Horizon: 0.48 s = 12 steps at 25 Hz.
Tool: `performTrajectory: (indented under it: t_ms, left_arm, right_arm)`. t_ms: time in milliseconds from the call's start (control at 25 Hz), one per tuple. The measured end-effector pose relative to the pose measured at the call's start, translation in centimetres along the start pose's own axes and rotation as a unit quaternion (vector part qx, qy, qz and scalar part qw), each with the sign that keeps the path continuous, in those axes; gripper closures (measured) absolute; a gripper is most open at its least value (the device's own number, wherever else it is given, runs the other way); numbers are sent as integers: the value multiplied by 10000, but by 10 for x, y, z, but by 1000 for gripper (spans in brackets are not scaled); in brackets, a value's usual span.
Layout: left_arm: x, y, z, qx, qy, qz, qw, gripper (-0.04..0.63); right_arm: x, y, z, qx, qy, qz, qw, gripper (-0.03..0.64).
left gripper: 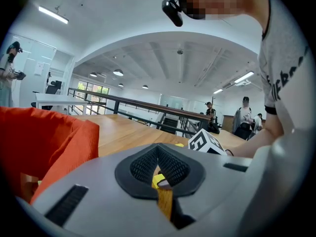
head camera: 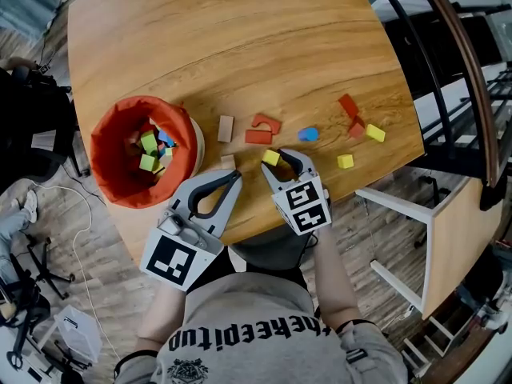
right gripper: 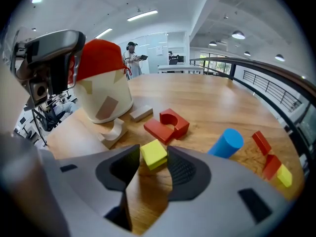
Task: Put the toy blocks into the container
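left gripper (head camera: 234, 176): we see jaws pressed together, empty
right gripper (head camera: 285, 165): we see jaws spread, yellow cube (right gripper: 153, 153) between them

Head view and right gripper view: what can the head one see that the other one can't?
Only the head view looks down into the orange container and shows the green and blue blocks already inside, plus a grey shirt. Only the right gripper view shows the tan shapes on the container's cream side, the ceiling lights, and a person standing far across the room. Both show the yellow cube sitting between the right claw's open jaws, the blue cylinder and the red blocks on the wooden table.
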State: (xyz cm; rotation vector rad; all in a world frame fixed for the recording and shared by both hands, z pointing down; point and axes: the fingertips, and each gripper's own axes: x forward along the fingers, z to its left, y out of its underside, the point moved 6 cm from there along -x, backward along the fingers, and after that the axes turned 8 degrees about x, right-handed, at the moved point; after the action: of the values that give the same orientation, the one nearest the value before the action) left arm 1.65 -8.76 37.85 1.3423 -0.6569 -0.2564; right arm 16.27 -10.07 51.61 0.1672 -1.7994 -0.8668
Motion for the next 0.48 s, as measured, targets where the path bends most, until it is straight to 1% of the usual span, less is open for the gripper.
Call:
performTrajectory:
  t_ms: [160,480]
  left_arm:
    - [-2,0,2,-26,-67,-4,10000,581]
    - [-5,-2,2,24,-68,-44,10000,581]
  right_arm:
    - [1,-4,2,-116,16,0,9999,440]
    - [-6,-5,4,-21,68,-44,10000,445]
